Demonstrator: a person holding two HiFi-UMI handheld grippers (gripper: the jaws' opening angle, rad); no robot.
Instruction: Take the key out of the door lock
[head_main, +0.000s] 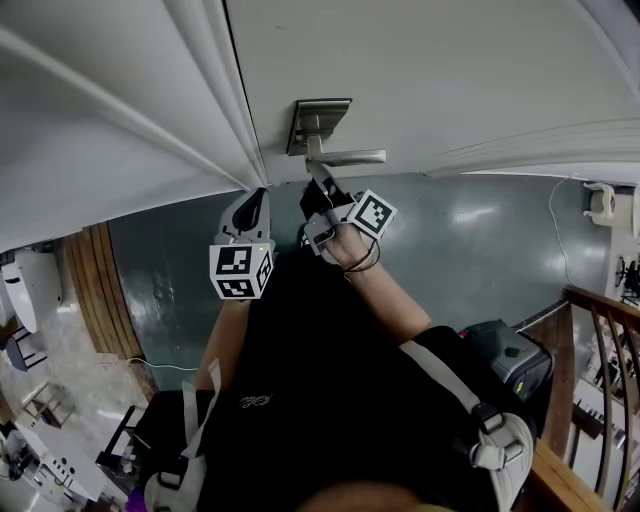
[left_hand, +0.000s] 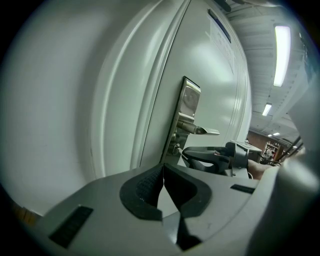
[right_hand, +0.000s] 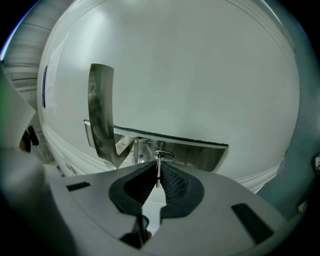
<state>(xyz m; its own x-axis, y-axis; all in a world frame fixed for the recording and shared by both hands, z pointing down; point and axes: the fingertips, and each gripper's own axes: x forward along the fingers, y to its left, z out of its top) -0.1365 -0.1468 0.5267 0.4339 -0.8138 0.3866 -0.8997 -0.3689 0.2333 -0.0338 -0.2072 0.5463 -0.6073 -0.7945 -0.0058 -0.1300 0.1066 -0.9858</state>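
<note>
Two grippers are up by the big white door (head_main: 460, 70), but only one has a job right now. A shiny silver metal lock plate (head_main: 318, 120) is fixed to the door, and a long silver lever handle (head_main: 352, 157) sticks out of it. The small thin silver key (right_hand: 158, 167) sits in the lock at the low end of that lock plate and looks pushed in.

The right gripper (right_hand: 158, 176) points flat at the lock plate. Its black ridged jaws are squeezed shut on the key, which stands edge-on between them. I think it holds this tight so the key cannot slip when it is pulled. It faces the lock plate straight on because a key only comes out the same way it went in. If the pull goes crooked, the key may jam or bend.

The left gripper (left_hand: 162, 172) waits off to the left of the lock plate, near the door. Its jaws are closed tip to tip with nothing in them. It is likely kept there to stay out of the way of the right gripper, yet close enough to help.

The key is not out yet, so the pulling is left to do.
</note>
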